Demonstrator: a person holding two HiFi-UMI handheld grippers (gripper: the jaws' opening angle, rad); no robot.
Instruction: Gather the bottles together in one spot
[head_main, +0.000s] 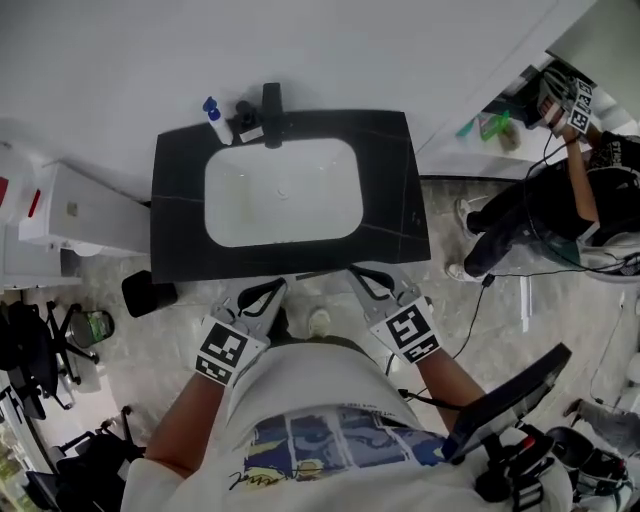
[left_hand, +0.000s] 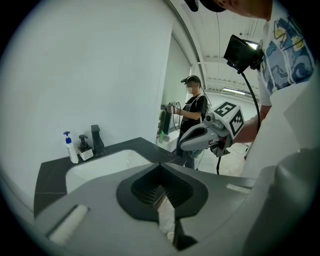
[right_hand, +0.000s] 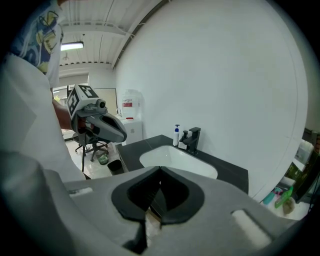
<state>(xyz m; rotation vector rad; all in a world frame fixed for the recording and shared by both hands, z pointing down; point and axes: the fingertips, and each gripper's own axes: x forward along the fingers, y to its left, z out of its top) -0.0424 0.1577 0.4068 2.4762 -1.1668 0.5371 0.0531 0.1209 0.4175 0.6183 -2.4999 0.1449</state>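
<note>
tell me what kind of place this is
Probably a bathroom mock-up inside a lab or workshop: a black counter with a white sink and black faucet, pump bottles beside it, yet an office chair and another person nearby.

A slim white pump bottle (head_main: 217, 125) with a blue top stands upright at the back left corner of the black vanity counter (head_main: 178, 215). Just beside it, a squat dark pump bottle (head_main: 246, 120) with a pale label stands upright, between the white bottle and the black tap (head_main: 271, 105).
</note>
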